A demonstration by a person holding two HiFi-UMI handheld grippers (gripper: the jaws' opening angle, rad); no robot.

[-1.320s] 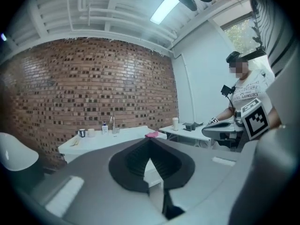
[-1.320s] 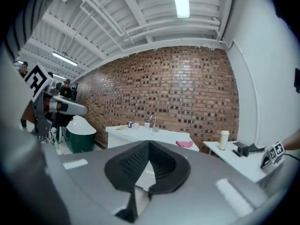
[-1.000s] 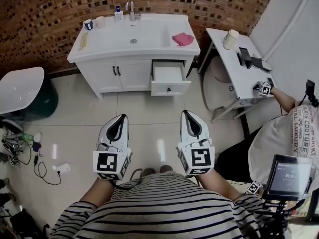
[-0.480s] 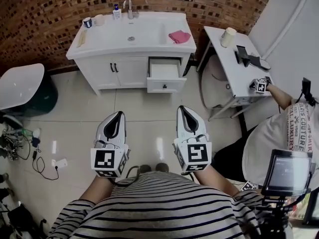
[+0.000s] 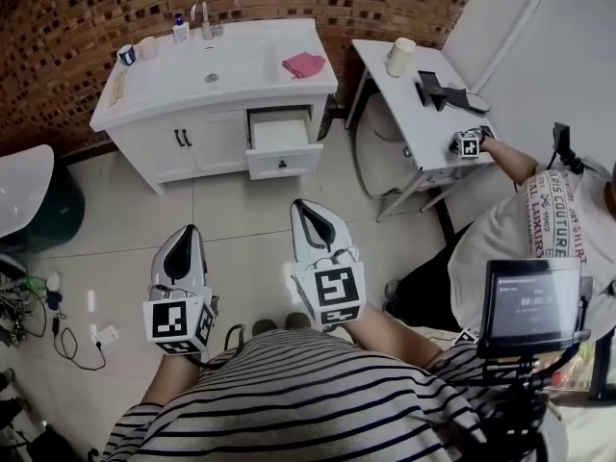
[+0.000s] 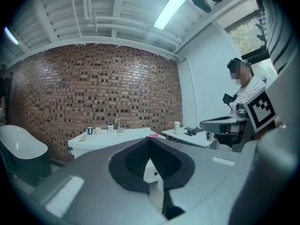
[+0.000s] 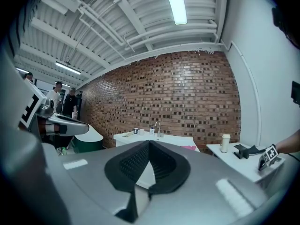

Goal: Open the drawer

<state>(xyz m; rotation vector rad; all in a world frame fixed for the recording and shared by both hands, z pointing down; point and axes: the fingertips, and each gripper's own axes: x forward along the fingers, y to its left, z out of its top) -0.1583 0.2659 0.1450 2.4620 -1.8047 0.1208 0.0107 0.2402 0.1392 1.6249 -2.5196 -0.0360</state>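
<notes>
The white vanity (image 5: 207, 75) stands against the brick wall, and its upper right drawer (image 5: 281, 133) is pulled out, showing a bare white inside. My left gripper (image 5: 187, 229) hovers over the floor tiles well short of the vanity, its tips together and nothing in them. My right gripper (image 5: 300, 204) is beside it, a little further forward, also shut and empty, pointing toward the drawer. In the left gripper view the vanity (image 6: 112, 137) lies straight ahead past the closed tips of the left gripper (image 6: 149, 139). The right gripper view shows the same vanity (image 7: 154, 137) beyond the right gripper (image 7: 149, 142).
A pink cloth (image 5: 303, 64), a tap and small bottles sit on the vanity top. A white side table (image 5: 423, 114) with a cup (image 5: 399, 56) stands to the right. Another person (image 5: 539, 229) sits at far right, near a monitor (image 5: 534, 306). Cables (image 5: 38, 316) lie on the floor at left.
The whole scene has slid left in the head view as that camera swung right. Both grippers stay shut and side by side. The drawer stays pulled out.
</notes>
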